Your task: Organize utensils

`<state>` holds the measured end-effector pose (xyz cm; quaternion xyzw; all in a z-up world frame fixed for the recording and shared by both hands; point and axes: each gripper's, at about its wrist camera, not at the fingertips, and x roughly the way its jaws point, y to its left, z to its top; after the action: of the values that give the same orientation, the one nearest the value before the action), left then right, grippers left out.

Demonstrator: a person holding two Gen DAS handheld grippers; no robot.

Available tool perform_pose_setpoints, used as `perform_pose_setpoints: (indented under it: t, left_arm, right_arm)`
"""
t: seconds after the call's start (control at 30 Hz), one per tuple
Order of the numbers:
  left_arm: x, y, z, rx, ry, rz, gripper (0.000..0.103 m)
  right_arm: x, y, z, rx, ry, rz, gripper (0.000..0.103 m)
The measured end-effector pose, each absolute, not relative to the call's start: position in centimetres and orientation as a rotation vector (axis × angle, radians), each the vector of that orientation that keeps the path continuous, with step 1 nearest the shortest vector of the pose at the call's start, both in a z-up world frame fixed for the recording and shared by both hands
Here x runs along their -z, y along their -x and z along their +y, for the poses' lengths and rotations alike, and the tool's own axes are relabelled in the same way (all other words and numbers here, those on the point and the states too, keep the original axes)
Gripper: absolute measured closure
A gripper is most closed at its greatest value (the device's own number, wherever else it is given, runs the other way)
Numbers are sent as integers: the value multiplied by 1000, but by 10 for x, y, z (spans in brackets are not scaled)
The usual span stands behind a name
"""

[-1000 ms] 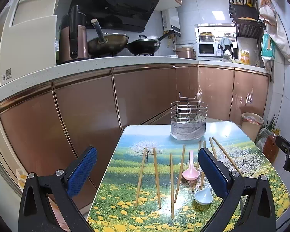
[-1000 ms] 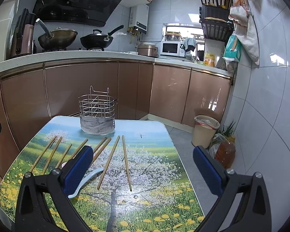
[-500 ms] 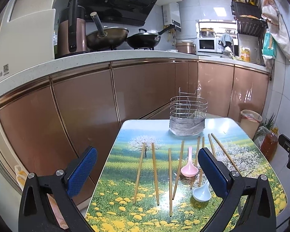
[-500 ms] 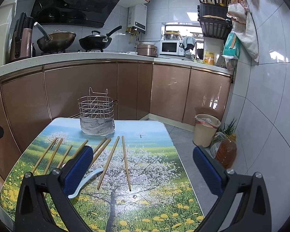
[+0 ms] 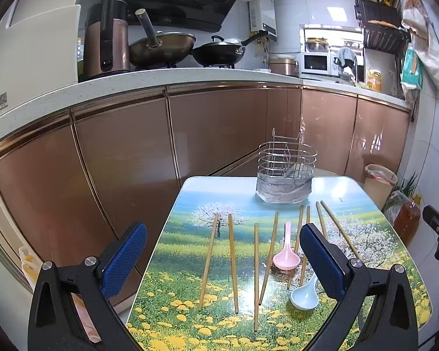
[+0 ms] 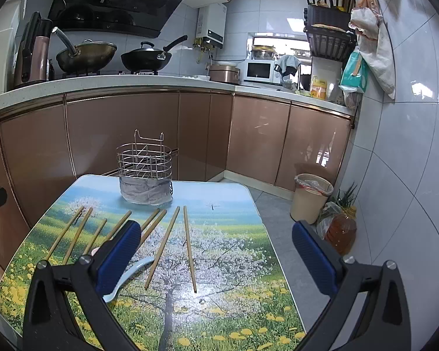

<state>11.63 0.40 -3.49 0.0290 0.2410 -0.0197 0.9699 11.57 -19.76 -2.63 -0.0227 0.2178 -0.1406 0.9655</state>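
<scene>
Ahead of both sets of jaws, at the far end of the counter (image 5: 374,201), stands the wire utensil holder (image 5: 285,172), upright and with nothing visibly in it. Between it and the jaws lie the wooden chopsticks (image 5: 232,263), loosely fanned, with a pink spoon (image 5: 286,256) and a pale blue spoon (image 5: 305,292) among them. The left gripper (image 5: 222,260) hangs above the near edge, jaws spread wide and holding nothing; the pink spoon sits just inside its right jaw. The right gripper (image 6: 216,251) is likewise wide open and empty, with two chopsticks (image 6: 188,245) lying between its jaws.

Nothing looks collected yet, so the step in hand is likely a first pick. Thin sticks lying flat are awkward: better to come down steeply, straddle one stick across its width near the middle, and close squarely so it does not roll or pivot. Taking an outer stick first avoids nudging its neighbours. Then tip it upright before lowering it into the holder.
</scene>
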Motion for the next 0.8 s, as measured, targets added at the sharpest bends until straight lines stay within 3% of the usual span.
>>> perform_pose_setpoints:
  t: [0.43,0.8]
  left_arm:
    - [37,-144,10,21,-58,528,0]
    - [-13,-200,68,-11,64,520,1]
  right_arm:
    - [28,-136,-206,270,47,449,0]
    - [6,-170,-223,213,34,447,0]
